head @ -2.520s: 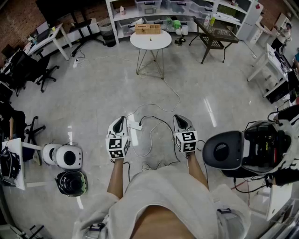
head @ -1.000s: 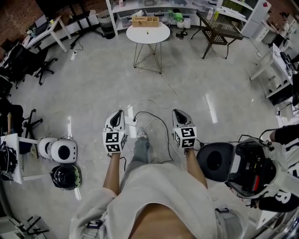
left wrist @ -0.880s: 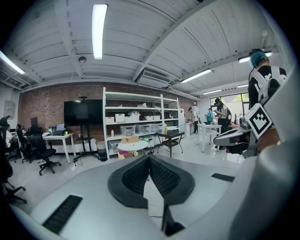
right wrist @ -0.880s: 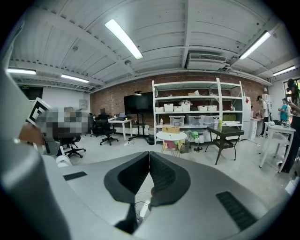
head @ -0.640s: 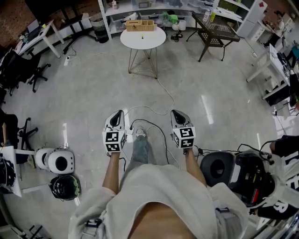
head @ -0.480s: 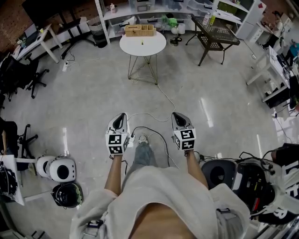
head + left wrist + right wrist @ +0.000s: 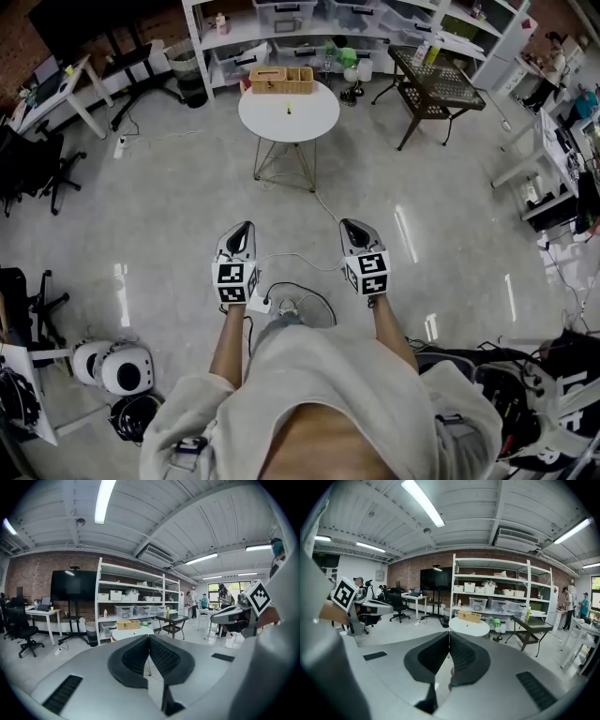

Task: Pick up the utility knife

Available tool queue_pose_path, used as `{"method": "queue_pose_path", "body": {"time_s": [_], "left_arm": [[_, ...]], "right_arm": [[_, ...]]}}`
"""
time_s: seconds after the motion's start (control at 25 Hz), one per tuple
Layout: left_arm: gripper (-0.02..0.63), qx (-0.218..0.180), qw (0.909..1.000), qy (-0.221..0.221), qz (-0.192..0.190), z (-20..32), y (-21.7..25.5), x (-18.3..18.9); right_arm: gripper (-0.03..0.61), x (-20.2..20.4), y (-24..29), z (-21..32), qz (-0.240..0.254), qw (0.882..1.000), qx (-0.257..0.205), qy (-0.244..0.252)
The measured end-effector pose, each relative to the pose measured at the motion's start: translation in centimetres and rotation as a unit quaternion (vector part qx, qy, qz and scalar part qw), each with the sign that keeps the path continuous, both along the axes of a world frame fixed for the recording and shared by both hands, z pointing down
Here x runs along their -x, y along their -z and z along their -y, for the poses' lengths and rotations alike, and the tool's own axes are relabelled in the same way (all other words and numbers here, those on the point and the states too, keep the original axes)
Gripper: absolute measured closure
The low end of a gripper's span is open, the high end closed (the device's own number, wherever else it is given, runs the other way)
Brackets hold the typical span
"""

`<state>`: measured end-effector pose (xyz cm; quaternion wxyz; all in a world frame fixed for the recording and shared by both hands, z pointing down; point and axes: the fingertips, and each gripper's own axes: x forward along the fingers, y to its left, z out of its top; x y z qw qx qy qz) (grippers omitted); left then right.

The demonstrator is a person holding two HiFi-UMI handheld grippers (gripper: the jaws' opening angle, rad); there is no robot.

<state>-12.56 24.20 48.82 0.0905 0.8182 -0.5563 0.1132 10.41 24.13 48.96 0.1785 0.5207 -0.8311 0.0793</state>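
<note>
A small yellow object, too small to make out, lies on the round white table far ahead, next to a wooden box. It may be the utility knife. My left gripper and right gripper are held side by side over the floor, well short of the table, both pointing toward it. In the left gripper view the left gripper has its pads together with nothing between them. The right gripper looks the same, with the table and the yellow object beyond it.
A power strip with looped cables lies on the floor at my feet. A black metal table stands at the right of the round one, with white shelving behind. White and black helmets sit at lower left, desks and chairs along both sides.
I have walked forward across the floor: the round table is nearer and the cables have slid under me. Both grippers stayed together, level and shut.
</note>
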Motion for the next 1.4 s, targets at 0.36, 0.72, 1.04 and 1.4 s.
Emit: {"method": "queue_pose_path", "body": {"time_s": [0.36,0.72,1.04,1.4], "left_arm": [[0.594,0.001,0.9999,-0.011,0.003,9.1,-0.4,1.7],[0.594,0.011,0.9993,-0.030,0.017,14.7,-2.6,0.4],[0.594,0.011,0.9997,-0.013,0.019,23.1,-3.4,0.9],[0.594,-0.003,0.9997,-0.007,0.022,37.5,-1.7,-1.4]], "right_arm": [[0.546,1.6,-1.4,7.9,0.003,1.000,0.009,-0.007],[0.546,0.8,-5.2,13.1,0.009,0.999,0.035,-0.013],[0.546,1.2,-6.2,22.3,0.015,0.999,0.033,0.001],[0.546,0.3,-5.5,36.1,0.016,0.999,0.035,0.020]]}}
